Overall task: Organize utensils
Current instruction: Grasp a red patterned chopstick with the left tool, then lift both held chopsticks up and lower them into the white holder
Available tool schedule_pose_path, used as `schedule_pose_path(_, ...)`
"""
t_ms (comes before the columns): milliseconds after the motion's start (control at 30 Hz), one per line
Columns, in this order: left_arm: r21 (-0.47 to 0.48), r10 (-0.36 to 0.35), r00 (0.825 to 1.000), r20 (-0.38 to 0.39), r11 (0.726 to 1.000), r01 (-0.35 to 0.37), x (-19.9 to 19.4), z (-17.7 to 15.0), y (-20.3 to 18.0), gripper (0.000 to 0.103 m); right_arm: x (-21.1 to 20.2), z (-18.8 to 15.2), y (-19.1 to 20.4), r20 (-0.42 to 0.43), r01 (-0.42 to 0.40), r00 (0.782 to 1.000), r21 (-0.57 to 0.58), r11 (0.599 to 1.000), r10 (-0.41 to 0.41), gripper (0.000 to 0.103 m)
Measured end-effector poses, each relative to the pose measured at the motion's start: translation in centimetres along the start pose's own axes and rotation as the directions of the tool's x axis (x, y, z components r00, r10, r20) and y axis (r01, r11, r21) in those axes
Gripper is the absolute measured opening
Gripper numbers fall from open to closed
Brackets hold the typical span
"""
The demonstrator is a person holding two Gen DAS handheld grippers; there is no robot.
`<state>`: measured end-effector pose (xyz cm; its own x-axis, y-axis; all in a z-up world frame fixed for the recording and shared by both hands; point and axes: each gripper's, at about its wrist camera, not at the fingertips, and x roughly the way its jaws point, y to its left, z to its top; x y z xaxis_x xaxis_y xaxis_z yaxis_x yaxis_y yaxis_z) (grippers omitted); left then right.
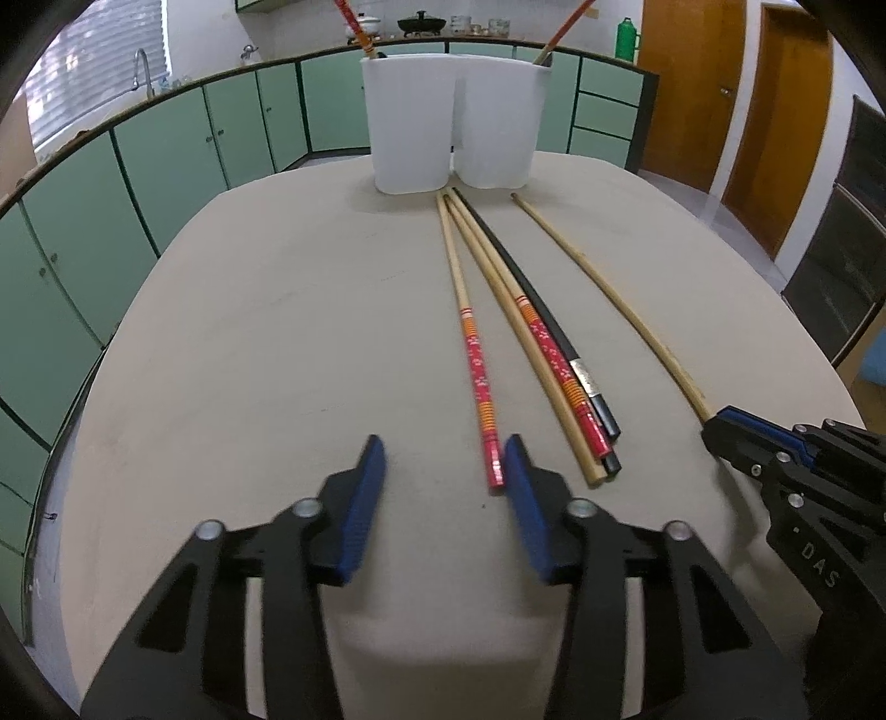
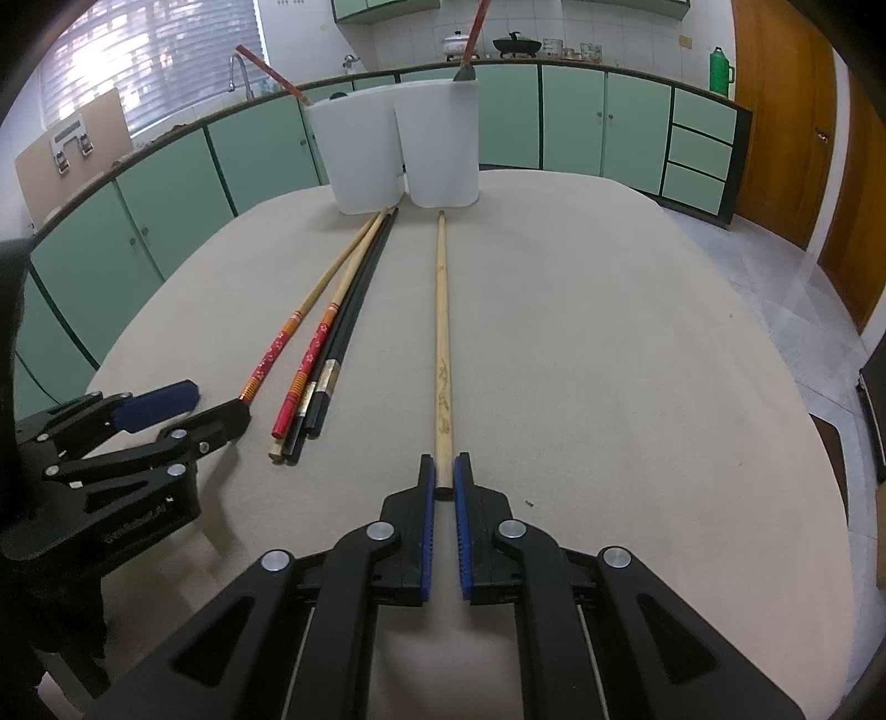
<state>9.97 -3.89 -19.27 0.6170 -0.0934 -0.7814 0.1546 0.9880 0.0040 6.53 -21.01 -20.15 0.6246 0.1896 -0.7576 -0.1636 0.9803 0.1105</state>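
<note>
Several chopsticks lie on the beige table in front of two white cups. My left gripper is open. The near end of a red-patterned chopstick lies between its fingers, close beside the right pad, while the left pad stands well apart. My right gripper is shut on the near end of a plain wooden chopstick that lies flat and points at the cups. In the left wrist view that gripper sits at the right edge.
A bundle of a plain, a red-patterned and black chopsticks lies between the two grippers. Each cup holds a chopstick standing out of its top. Green cabinets ring the table; wooden doors stand at the right.
</note>
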Motion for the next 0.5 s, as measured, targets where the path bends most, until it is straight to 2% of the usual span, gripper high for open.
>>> schedule_pose_path(133,0.016,-0.014,1.000,0.004,1.000,0.014,-0.10,-0.14,-0.37,0.017,0.06,0.04,0.10,0.002,0.010,1.000,-0.009,1.000,-0.010,0.007)
schedule_pose_path(233,0.028,-0.019,1.000,0.003,0.999,0.018,-0.09,-0.16,-0.68,0.007,0.10,0.06,0.13,0.003,0.012,1.000,-0.011,1.000,-0.012,0.007)
schedule_pose_path(500,0.023,-0.014,1.000,0.015,1.000,0.014,-0.42,-0.04,-0.56,0.005,-0.07,0.00,0.02,0.008,0.009,1.000,-0.010,1.000,-0.009,0.007)
